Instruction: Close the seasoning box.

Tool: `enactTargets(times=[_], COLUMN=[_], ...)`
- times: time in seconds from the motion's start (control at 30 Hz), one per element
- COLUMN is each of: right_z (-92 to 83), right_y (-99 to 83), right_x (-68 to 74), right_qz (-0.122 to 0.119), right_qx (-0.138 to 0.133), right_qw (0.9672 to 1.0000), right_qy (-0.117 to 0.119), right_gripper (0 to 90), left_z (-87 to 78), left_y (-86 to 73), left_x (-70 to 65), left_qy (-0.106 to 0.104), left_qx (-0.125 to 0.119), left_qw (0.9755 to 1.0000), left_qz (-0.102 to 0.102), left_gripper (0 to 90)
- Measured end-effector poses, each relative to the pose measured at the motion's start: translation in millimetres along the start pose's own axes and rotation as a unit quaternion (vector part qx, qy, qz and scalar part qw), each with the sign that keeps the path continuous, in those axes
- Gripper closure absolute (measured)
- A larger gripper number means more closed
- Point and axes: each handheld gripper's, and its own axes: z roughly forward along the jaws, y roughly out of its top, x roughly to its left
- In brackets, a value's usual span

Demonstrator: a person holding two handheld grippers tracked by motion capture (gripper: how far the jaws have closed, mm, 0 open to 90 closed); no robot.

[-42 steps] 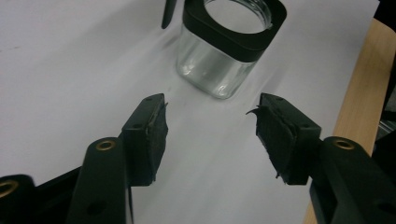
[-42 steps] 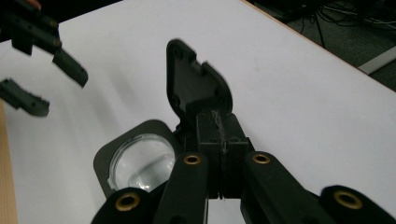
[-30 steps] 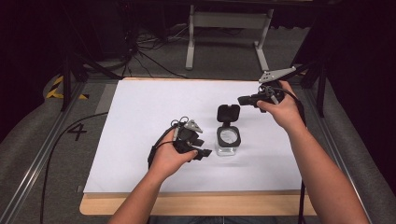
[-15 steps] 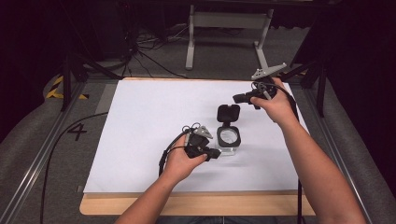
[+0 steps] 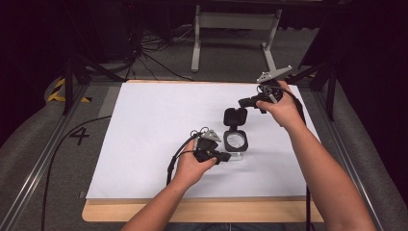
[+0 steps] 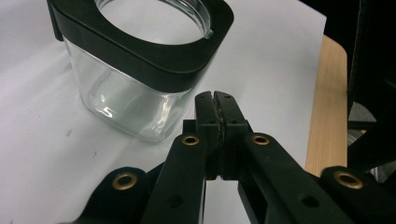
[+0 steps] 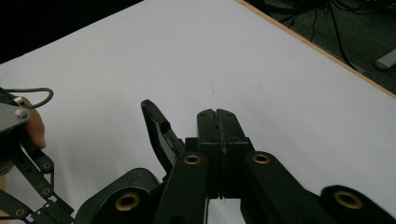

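Both my grippers, left (image 6: 215, 100) and right (image 7: 218, 116), are clenched empty, so I'd open the left before grabbing the jar (image 6: 140, 70) just ahead.

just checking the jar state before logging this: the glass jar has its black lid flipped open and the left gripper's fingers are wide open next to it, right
Not quite. The glass jar does have its black lid flipped open, but the left gripper beside it has its fingers pressed shut, not wide open. The left gripper view shows them closed together with nothing between.

Just beyond the closed fingertips (image 6: 215, 100), the jar (image 6: 126, 105) is clear glossy glass with a matt black collar (image 6: 154, 60). Matt white paper (image 6: 275, 70) covers the smooth wooden table (image 6: 327, 107).
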Motion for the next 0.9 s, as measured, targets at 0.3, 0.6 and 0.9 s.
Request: enactTargets(times=[0.3, 0.6, 0.9], right_z=[0.8, -2.1, -5.1], right_y=[-2.0, -7.8, -13.8], right_x=[0.9, 10.3, 26.1], right_qz=[-0.002, -0.018, -0.039], right_qx=[0.002, 0.004, 0.010], right_qw=[1.0000, 0.9998, 0.9990], right_qy=[-0.002, 0.005, 0.020], right_gripper=[90.0, 90.0, 90.0], left_z=[1.9, 4.9, 12.7], left_y=[1.2, 2.2, 5.4], left_x=[-0.7, -1.1, -6.5], left_qy=[0.000, 0.004, 0.003], left_qx=[-0.016, -0.016, -0.018], left_qw=[0.9998, 0.9998, 0.9997], left_qz=[0.007, 0.010, 0.016], left_gripper=[89.5, 89.5, 88.9])
